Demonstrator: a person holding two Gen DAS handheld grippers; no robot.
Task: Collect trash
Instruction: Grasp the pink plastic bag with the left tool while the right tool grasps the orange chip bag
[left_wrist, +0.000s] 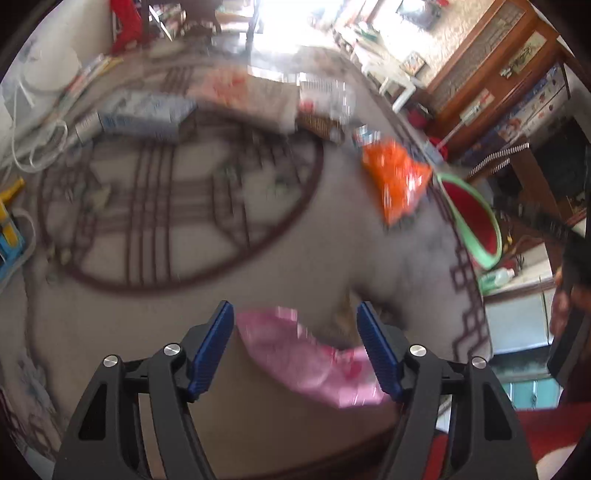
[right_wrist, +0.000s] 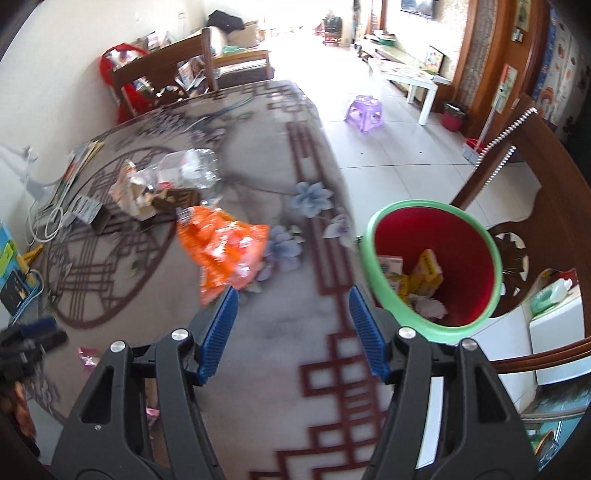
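- My left gripper (left_wrist: 295, 347) points down at the patterned tablecloth (left_wrist: 221, 266). Its blue pads stand apart, and a pink wrapper (left_wrist: 306, 358) shows between them.
- The wrapper is glossy, crumpled and blurred. It runs slantwise and reaches the right pad, but I cannot tell whether the pad presses it or the wrapper simply lies on the cloth below.
- My right gripper (right_wrist: 291, 328) is open with nothing in it, only tablecloth between its pads.
- An orange snack bag (right_wrist: 225, 251), shiny and creased, lies at 11 o'clock from my right gripper, just beyond the left fingertip.
- A clear crushed plastic bottle (right_wrist: 188, 166) lies farther off at 11 o'clock, by torn cardboard.
- The red bin with green rim (right_wrist: 373, 236) stands at 1 o'clock, tilted toward me, with yellow boxes (right_wrist: 428, 273) and paper inside.
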